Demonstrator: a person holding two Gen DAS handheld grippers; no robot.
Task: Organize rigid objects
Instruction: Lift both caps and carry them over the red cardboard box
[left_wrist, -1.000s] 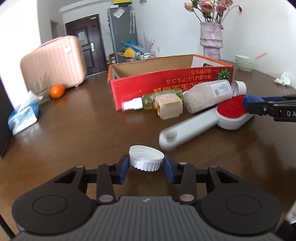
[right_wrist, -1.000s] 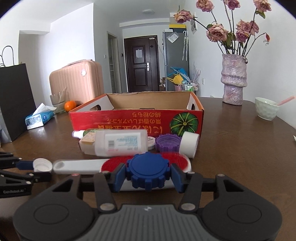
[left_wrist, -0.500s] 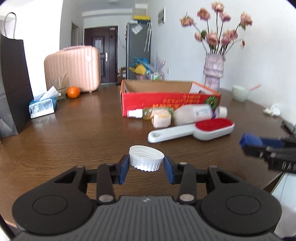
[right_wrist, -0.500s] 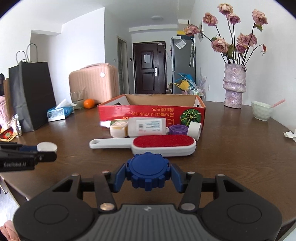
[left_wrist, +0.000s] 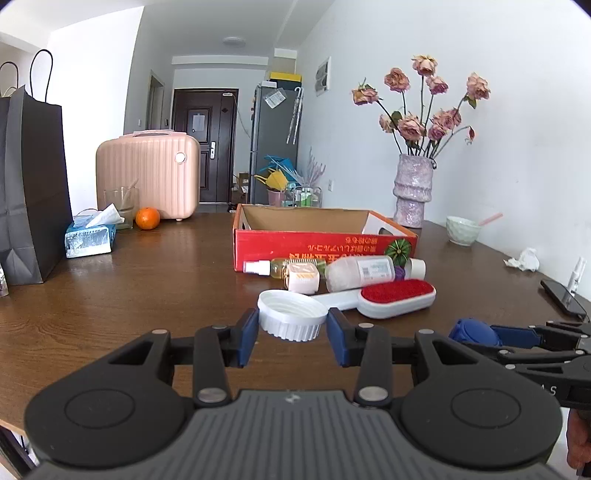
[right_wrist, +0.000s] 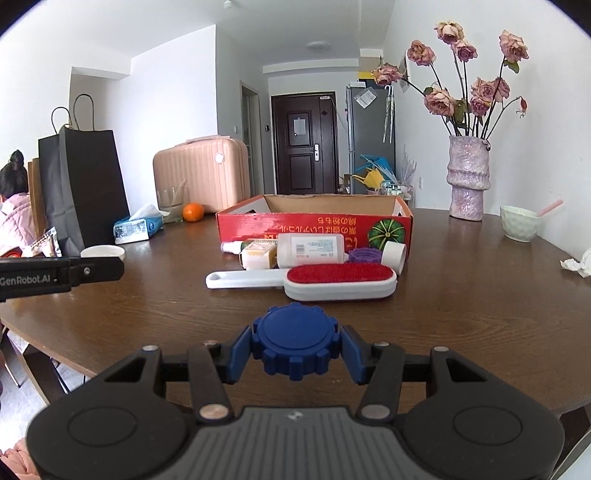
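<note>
While the white cap (left_wrist: 292, 318) is sitting open side up between the blue pads (left_wrist: 246, 339) of the left tool (left_wrist: 291, 341), that tool is clenching it from both sides and holding it above the table (left_wrist: 147, 280). Over at the right tool (right_wrist: 293, 349), the blue cap (right_wrist: 294, 339) with its notched rim is being gripped the same way, flat top up, squeezed between the two blue pads (right_wrist: 239, 350).

Ahead of both tools, a lint brush (right_wrist: 301, 281) with a red pad and white handle is lying flat on the table, handle pointing to the left. Just beyond it, a white bottle (right_wrist: 312, 250) is lying on its side, with a small spray bottle (right_wrist: 236, 246) and a cream-coloured box (right_wrist: 258, 256) at its left end, and a purple cap (right_wrist: 364, 255) and a white roll (right_wrist: 393, 254) at its right end. Behind this row, touching or nearly touching it, a red cardboard box (right_wrist: 314, 225) is standing open.

Farther out and to the left of the tools, a tissue pack (left_wrist: 88, 238), a glass (left_wrist: 120, 206), an orange (left_wrist: 147, 218), a pink suitcase (left_wrist: 147, 173) and a black paper bag (left_wrist: 31, 184) are standing. Far ahead to the right, a vase (right_wrist: 468, 177) of dried roses and a pale bowl (right_wrist: 520, 223) are resting on the table, with a crumpled tissue (right_wrist: 578, 263) nearer the right edge.
</note>
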